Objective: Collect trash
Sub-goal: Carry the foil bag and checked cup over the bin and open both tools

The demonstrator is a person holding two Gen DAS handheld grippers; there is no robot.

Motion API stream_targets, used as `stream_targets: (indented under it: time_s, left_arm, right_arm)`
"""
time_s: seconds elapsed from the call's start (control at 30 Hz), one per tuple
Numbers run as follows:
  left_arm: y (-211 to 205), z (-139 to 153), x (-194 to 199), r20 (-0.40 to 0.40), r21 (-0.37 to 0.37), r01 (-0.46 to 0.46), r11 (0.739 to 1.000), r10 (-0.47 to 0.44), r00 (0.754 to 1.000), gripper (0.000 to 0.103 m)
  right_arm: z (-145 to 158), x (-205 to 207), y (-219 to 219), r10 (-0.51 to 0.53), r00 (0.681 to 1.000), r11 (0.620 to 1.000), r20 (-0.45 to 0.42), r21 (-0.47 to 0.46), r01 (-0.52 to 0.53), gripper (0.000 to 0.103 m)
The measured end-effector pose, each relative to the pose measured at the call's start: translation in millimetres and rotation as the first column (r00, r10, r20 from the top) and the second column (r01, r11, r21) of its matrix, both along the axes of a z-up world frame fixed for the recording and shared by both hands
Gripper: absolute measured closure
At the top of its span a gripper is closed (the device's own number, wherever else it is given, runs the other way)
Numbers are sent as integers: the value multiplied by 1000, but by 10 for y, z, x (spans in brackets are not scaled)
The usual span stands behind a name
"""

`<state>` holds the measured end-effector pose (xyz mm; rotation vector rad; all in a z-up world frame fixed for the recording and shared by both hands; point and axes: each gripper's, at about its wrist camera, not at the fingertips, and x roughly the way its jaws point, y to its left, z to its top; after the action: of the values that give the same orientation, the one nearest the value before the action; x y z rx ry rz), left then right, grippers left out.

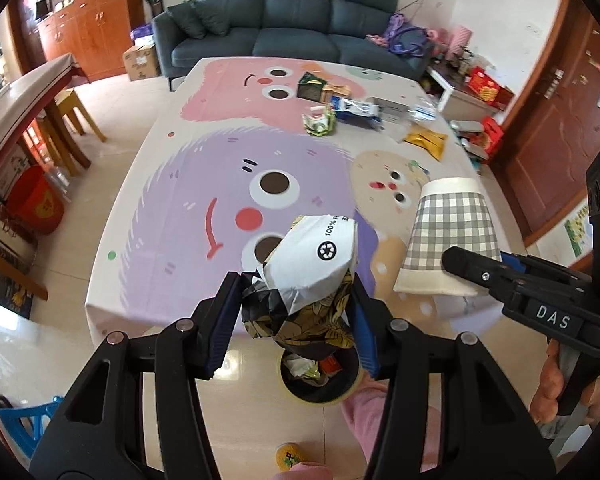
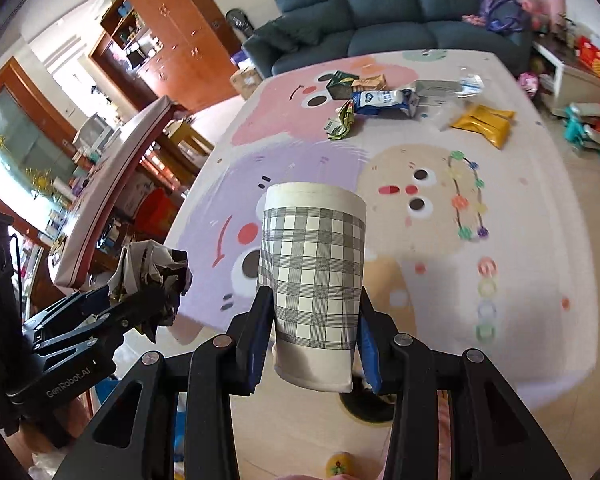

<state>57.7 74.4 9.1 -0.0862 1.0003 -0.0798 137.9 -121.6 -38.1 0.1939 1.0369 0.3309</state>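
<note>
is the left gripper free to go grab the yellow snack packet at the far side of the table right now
Probably not. The left gripper is shut on a crumpled wrapper, so it has no free grip. The yellow packet lies unobstructed on the table, but the wrapper must be dropped first.

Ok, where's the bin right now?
The bin is on the floor at the table's near edge, straight below the crumpled wrapper in the left hand-held gripper; in the right wrist view the checked cup mostly hides it.

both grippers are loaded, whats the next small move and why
Probably open the left gripper: its crumpled wrapper hangs almost directly above the trash bin on the floor. The right gripper, gripping the checked cup, could follow.
</note>
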Motion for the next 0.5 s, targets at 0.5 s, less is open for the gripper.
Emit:
stream_targets:
  time_s: [0.5]
  left_arm:
    - [-79,18,-1060,-18,-45,129,991,-130,991,55]
  right_arm:
    - [305,-1701,-168,-128,991,991,44,-35,129,65]
